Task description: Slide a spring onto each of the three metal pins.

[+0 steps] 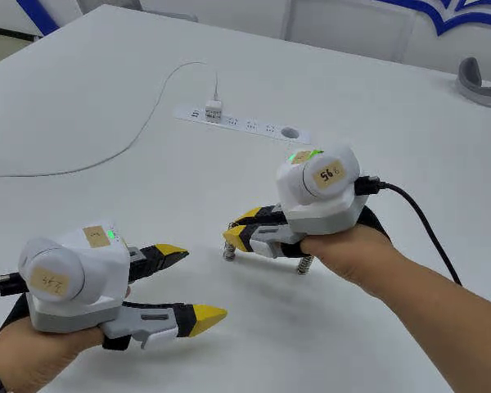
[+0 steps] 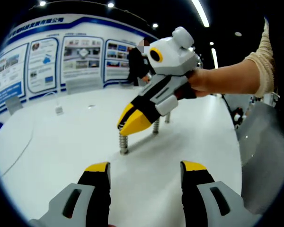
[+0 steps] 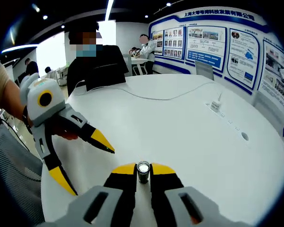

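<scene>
Head view: L gripper sits at 7 o'clock on the white table, held in a hand, jaws spread wide w/ nothing between them. From its own view, L gripper shows the same: yellow tips well apart, bare table between.

R gripper is approx centre frame, just toward 4 o'clock, hand wrapped round it, tips pointing to 9 o'clock. Its jaws are pressed in on the top of a pin standing upright on the table. In right gripper view, R gripper has the pin top between the tips, touching both.

Left gripper view: R gripper at 12 o'clock, pin under its tip w/ a spring coiled round the shaft. 2nd spring at 1 o'clock of the pin, upright. Head view puts the 2nd spring at 3 o'clock of the pin, partly under the hand.

L gripper shows at 9 o'clock in right gripper view, jaws apart.

Power strip at 12 o'clock, well apart from the pins, w/ a white plug in it.
</scene>
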